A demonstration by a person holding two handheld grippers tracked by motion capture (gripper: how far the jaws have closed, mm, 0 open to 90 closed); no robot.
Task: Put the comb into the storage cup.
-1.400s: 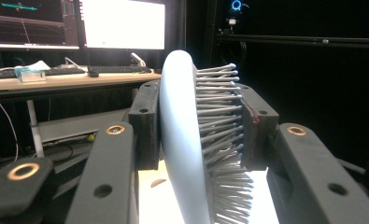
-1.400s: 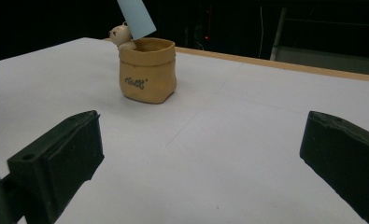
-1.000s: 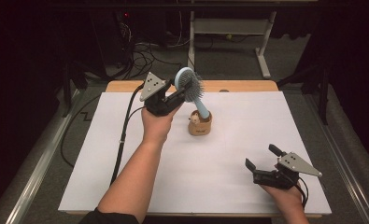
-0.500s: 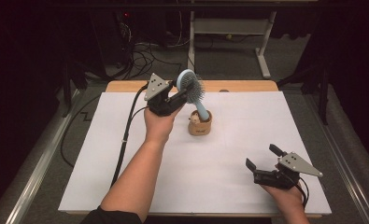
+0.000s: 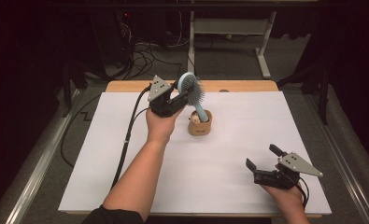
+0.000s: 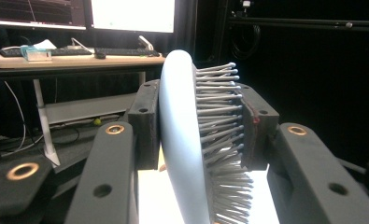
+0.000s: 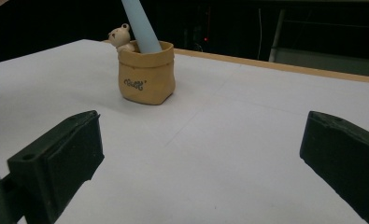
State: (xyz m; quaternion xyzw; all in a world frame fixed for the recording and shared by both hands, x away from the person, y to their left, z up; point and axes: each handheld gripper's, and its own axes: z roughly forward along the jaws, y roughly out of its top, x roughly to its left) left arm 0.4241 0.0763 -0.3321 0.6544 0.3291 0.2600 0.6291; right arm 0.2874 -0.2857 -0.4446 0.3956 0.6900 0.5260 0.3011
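A white sheet covers the counter (image 5: 126, 154), with a dark room, cables and a metal frame behind it. The left gripper (image 5: 180, 96) has its jaws pinching the head of a pale blue hairbrush (image 5: 190, 87): in the left gripper view one pad lies on the smooth back and the other presses the tips of the grey bristles (image 6: 219, 116), so the head stands on edge between the jaws. The brush's handle slants down from the jaws into a small tan pot (image 5: 200, 123); its lower end is hidden inside. A little bear figure (image 7: 119, 35) peeks over the pot's rim, partly cut off by the handle. The right gripper (image 5: 262, 161) rests low at the near right, jaws spread wide with nothing between them, the pot well ahead of them.
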